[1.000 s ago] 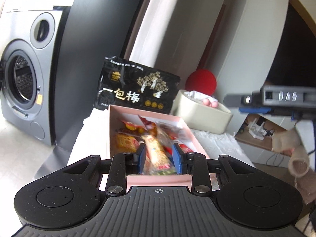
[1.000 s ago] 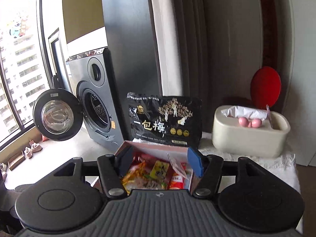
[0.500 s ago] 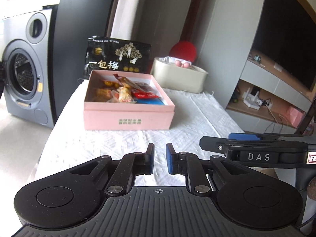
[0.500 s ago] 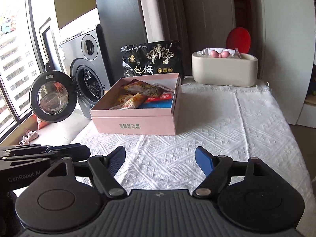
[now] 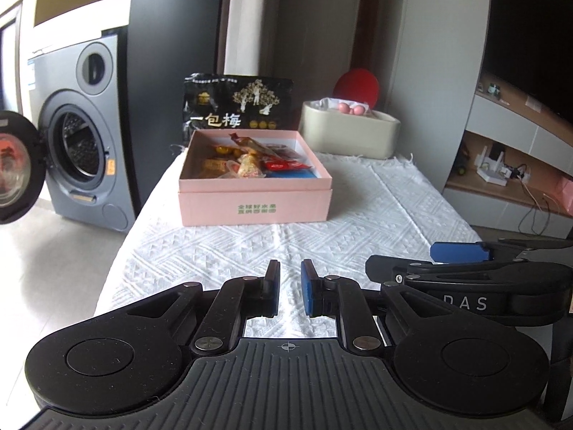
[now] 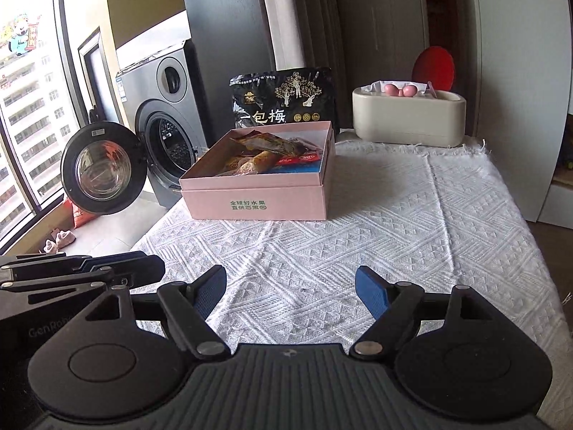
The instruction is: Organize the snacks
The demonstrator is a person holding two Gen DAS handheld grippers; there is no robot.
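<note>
Black left gripper [image 5: 290,288] with blue pads, silver screws, ribbed grey base

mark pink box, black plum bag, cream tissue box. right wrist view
pink box [image 6: 259,205], right wrist view, on its front wall by the green print.
black plum bag [image 6: 283,98], right wrist view, middle of its printed front.
cream tissue box [image 6: 408,116], right wrist view, on its front wall.

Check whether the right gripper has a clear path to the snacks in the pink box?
Probably yes: the right gripper is open and empty, only bare white cloth lies before the pink box, and the lidless box leaves the snacks exposed.
</note>
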